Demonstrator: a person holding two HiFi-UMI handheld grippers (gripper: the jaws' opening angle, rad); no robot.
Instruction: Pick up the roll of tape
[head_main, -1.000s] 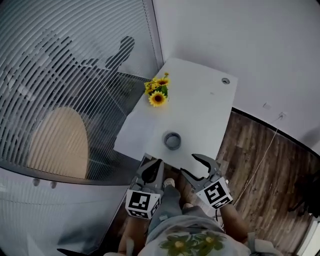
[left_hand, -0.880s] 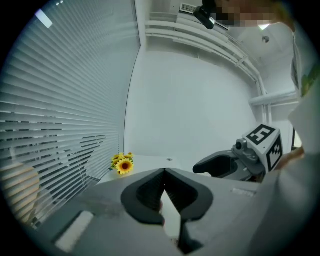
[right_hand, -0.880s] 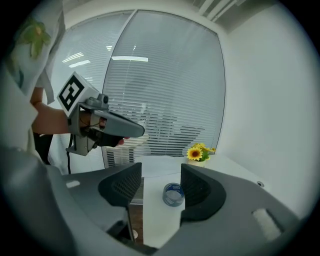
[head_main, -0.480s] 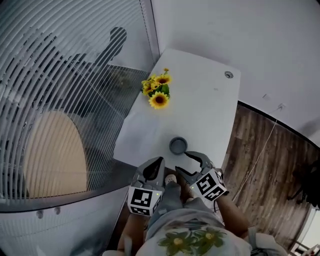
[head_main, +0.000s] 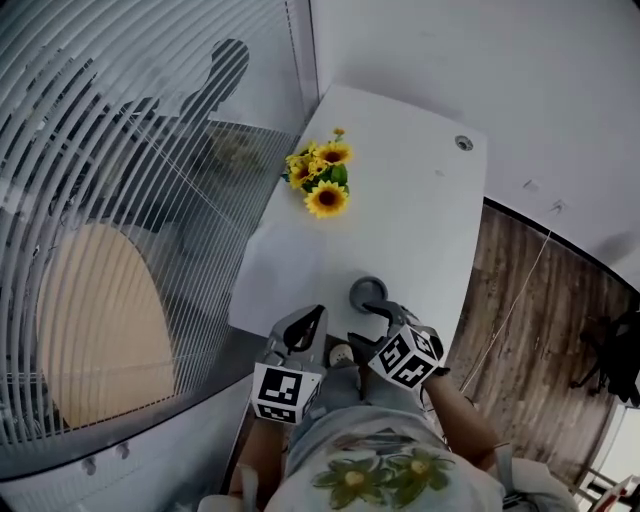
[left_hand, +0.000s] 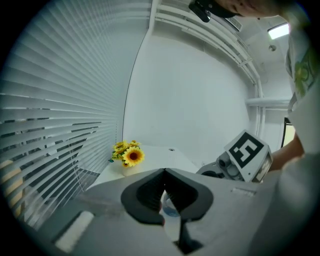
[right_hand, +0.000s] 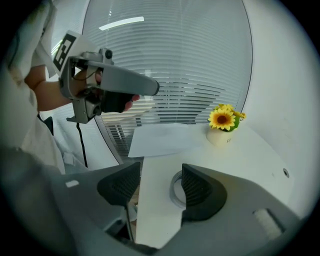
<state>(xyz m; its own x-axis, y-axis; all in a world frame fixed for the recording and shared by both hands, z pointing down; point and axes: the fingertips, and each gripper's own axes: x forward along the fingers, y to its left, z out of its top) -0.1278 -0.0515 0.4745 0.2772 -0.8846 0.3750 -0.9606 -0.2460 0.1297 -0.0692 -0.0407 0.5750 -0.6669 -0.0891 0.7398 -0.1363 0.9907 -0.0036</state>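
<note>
The grey roll of tape (head_main: 367, 293) lies flat near the front edge of the white table (head_main: 420, 220). My right gripper (head_main: 368, 322) hangs just short of the roll, tilted down at it, and its jaws are opening. In the right gripper view the roll (right_hand: 175, 189) sits just ahead, partly hidden behind the right-hand pad; nothing touches either pad, and the right gripper (right_hand: 160, 172) holds nothing. My left gripper (head_main: 312, 320) stays off the table's front edge, left of the roll. Its pads meet at the tips, so the left gripper (left_hand: 164, 172) is shut and empty.
A pot of yellow sunflowers (head_main: 325, 182) stands at the table's left side, farther back. A small round cap (head_main: 464, 143) sits near the far right corner. A pale sheet (right_hand: 165, 137) lies at the table's front left. Slatted blinds (head_main: 120, 150) run along the left.
Both grippers have moved forward and down toward the table's front edge. The right one has tipped downward and closed in on the tape roll. Its jaws look slightly wider.
</note>
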